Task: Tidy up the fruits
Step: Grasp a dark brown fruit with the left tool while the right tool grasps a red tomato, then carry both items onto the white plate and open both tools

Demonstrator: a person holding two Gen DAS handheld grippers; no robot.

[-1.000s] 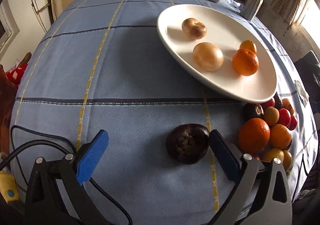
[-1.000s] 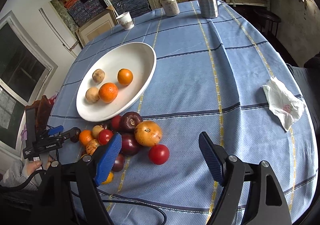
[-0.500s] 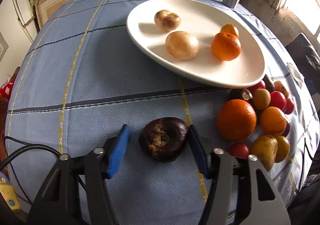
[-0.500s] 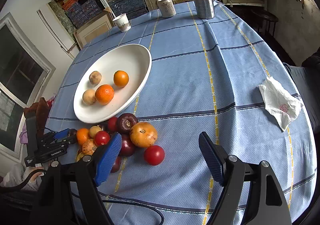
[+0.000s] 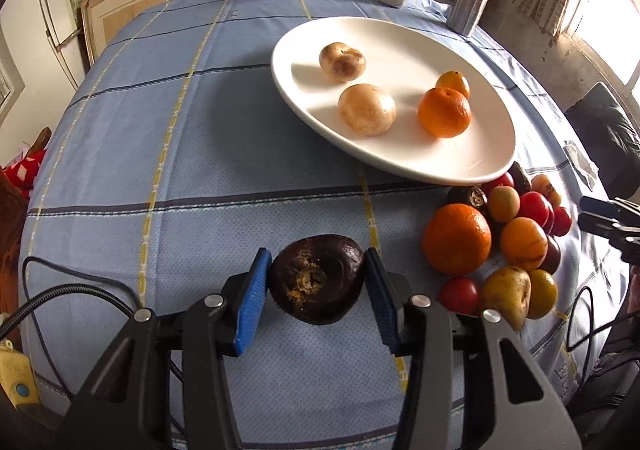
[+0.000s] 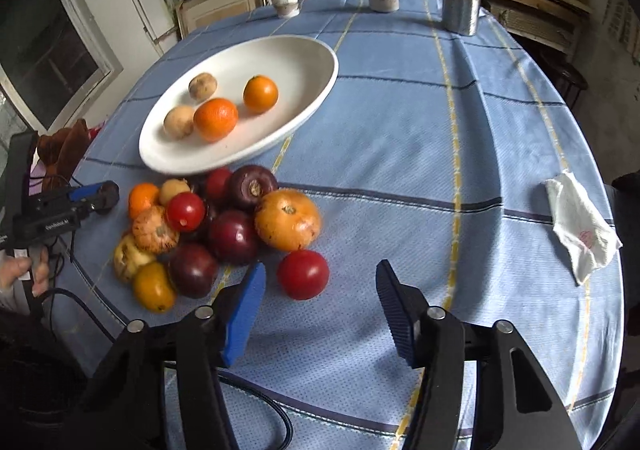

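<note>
1. Four fruits already on the white plate [image 5: 472, 154]: two pale brown ones and two oranges.
2. Left to sort: a pile of red, orange, yellow and dark purple fruits [image 6: 224, 226] on the blue tablecloth [image 5: 168, 138], just beside the plate's near rim.
3. Left gripper [image 5: 318, 286]: jaws closing, both blue pads against the sides of a dark brown fruit [image 5: 318, 278] lying on the cloth apart from the pile. Not yet lifted, by the look of it.
4. Right gripper [image 6: 320, 306]: jaws closing, not yet pressing anything; a red tomato [image 6: 303, 274] just ahead between the fingers, at the pile's edge.
5. Hard to make out: fruits under the pile and behind the plate's rim, so no full count; kind of the dark fruit unclear.
</note>
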